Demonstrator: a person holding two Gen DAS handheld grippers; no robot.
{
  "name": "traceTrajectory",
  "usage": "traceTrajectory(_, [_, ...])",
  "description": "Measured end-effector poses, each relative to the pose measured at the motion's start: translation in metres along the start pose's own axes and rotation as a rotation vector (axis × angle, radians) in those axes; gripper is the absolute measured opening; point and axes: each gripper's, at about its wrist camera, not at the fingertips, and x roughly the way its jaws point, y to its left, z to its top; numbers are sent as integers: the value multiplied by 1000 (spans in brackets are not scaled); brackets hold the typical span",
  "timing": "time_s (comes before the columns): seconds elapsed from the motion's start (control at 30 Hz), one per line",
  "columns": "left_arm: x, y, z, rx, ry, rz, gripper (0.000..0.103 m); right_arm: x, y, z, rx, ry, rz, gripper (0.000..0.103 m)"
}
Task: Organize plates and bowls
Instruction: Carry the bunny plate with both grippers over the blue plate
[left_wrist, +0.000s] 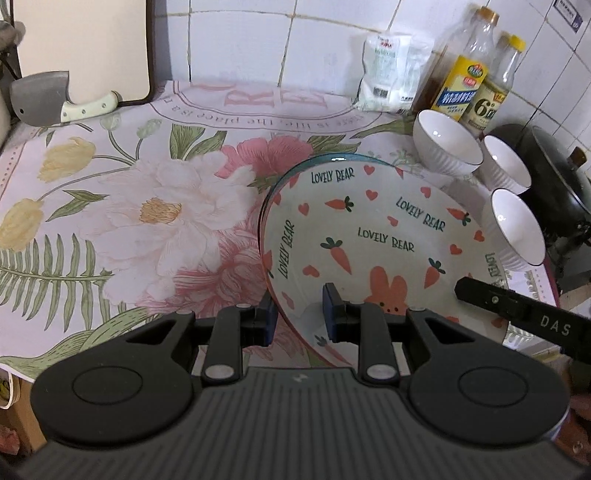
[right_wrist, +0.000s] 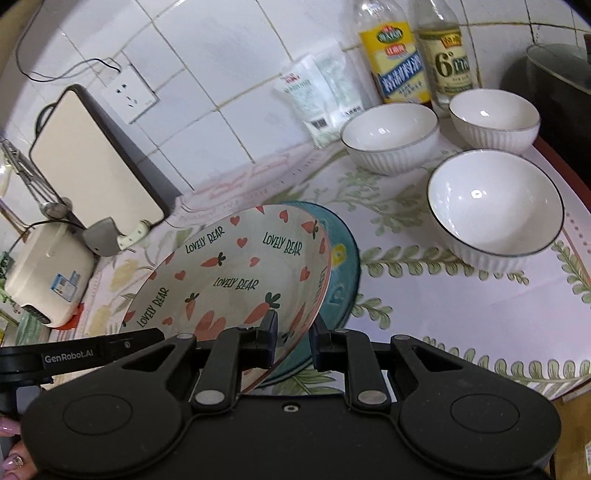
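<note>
Carrot-print plate, tilted in the lower middle of both frames above the floral bench, we hold by opposite rims, left gripper and right gripper fingers narrowed on its edge. We judge it stiff, glazed, slippery and breakable, so the rim is our hold; a teal plate lies under it.

A home kitchen counter, seen at close range: white glazed wall tiles with a wall socket backed a worktop covered by a floral printed cloth. A cream cutting board with a dark rim leaned on the wall beside a steel cleaver with a pale handle. Yellow-labelled condiment bottles, white ribbed ceramic bowls, a carrot-patterned plate and a black wok crowded the surface.
</note>
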Motion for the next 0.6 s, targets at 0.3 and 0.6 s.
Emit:
traceTrajectory(0.3, [17,0,10,1,46,0,23,9,0,1,4,27,-54,24])
traceTrajectory(0.6, [25,4,11,-29,95,-18,24,10,9,-1,-44,31,-128,24])
